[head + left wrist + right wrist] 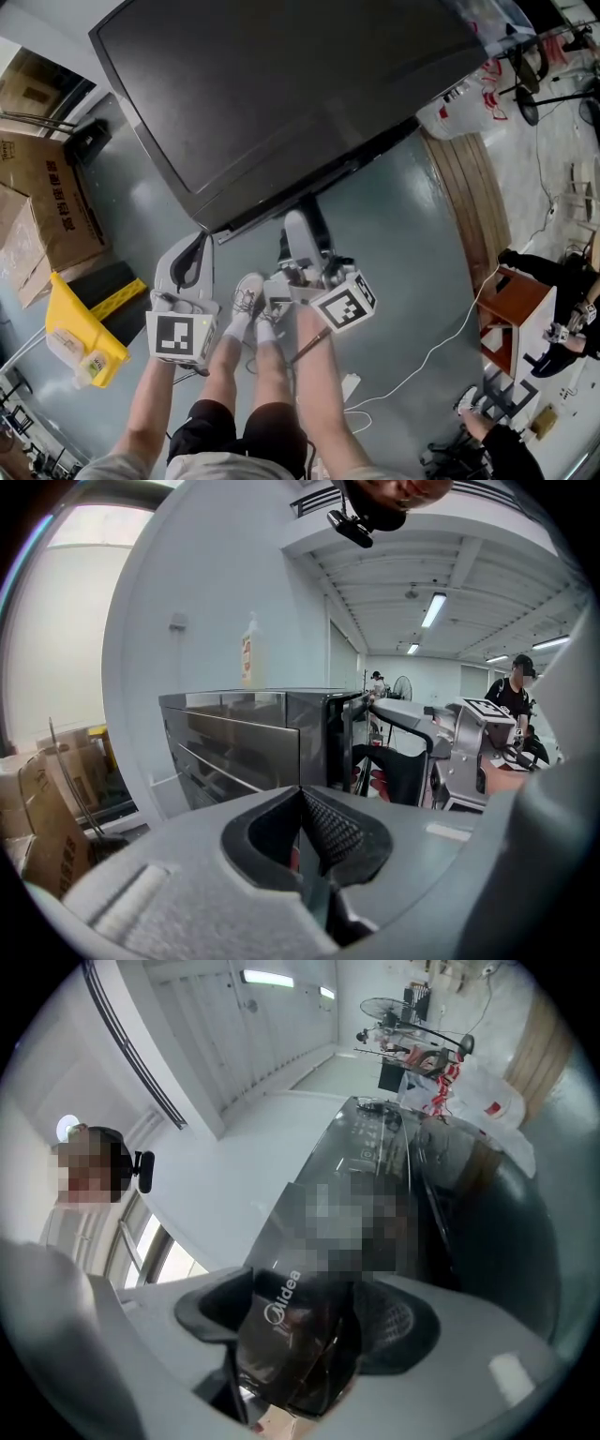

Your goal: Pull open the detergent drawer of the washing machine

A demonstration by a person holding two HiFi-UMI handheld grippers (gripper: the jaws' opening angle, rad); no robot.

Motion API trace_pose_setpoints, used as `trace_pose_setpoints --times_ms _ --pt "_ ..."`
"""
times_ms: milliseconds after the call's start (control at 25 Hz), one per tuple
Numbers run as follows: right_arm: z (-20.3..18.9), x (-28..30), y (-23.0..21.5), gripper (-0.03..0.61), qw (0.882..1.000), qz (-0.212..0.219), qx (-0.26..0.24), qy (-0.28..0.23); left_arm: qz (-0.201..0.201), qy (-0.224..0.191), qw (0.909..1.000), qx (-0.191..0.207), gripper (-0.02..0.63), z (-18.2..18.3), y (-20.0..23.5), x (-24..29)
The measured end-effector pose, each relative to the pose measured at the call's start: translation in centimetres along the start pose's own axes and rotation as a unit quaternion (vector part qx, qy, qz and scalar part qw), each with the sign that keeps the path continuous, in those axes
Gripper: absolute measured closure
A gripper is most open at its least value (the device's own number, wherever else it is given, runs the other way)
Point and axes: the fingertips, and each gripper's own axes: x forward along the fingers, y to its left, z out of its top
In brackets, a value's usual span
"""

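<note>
Dark-grey washing machine (281, 84), seen from above, filling 12 o'clock of the head view; front edge running down toward 8 o'clock, just ahead of the person's shoes (248, 298). Right gripper (307, 232) at the picture's centre, reaching up to that front edge. In the right gripper view: glossy black drawer front (281, 1335), marked with the maker's logo (284, 1297), standing between jaws spread wide, one pad at 9 o'clock and one at 3 o'clock of it, neither visibly pressing. Tilted so, presumably, to bracket the panel across its width and give a straight pull toward the person. In the head view, dark piece at 3 o'clock of the gripper's pale finger: either the drawer standing proud of the machine's face or part of the gripper; extent of opening not readable. Left gripper (302, 808) at 8 o'clock of the right one, jaws closed together on nothing, aimed along the machine's ribbed side panel (234, 744); judged idle, parked low and aside to leave the drawer's path free. Likely next need: closing on the panel for more pull, or backing off, depending on drawer travel.
</note>
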Motion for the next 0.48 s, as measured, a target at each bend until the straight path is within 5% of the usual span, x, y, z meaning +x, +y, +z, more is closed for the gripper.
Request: trace_pose_setpoints --times_ms 480 --pt "-0.61 0.51 0.77 0.249 0.996 0.03 0.079 -0.039 0.003 0.002 1.0 0.002 0.603 -0.24 0.73 -0.61"
